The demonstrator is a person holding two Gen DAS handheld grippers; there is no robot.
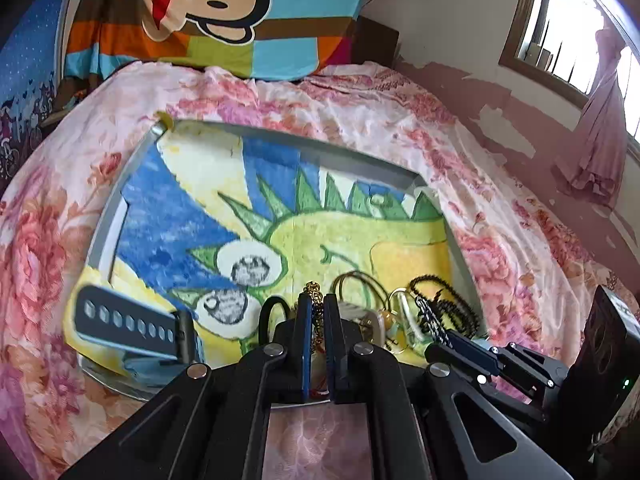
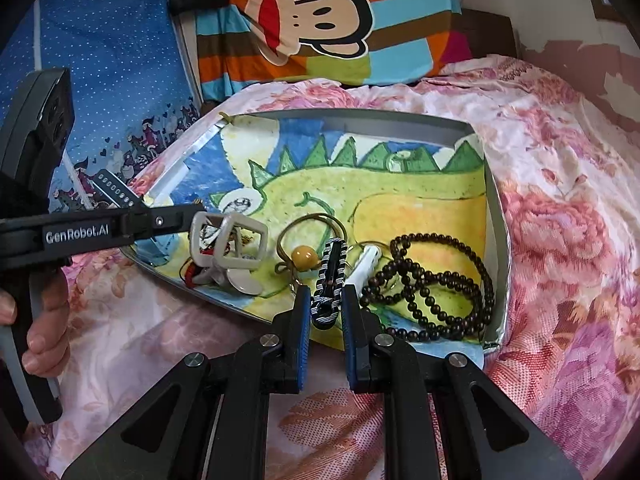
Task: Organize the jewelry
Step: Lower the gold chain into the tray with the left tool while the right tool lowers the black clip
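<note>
So both claws look like they're mid-pickup over the tray point(image 2: 496, 216) on the bed; the left claw point(image 1: 318, 308) is pinched nearly shut on a gold chain point(image 1: 314, 294) — you can see links threading down between its blue pads; the right claw point(image 2: 326, 300) is clamped on a black-and-white striped clip point(image 2: 330, 280), jaws snug on both sides of it.

Everything else sits in the tray's near half: dark bead necklace point(image 2: 432, 292) just right of the striped clip, the amber bead on a brown loop point(image 2: 303, 258) just left of it, white square-framed clips point(image 2: 228, 240) further left, near the tray's near-left edge.

My guess for next — lift each piece clear without dragging neighbours, since the chain could snag in that pile; where they're meant to go I can't tell.
</note>
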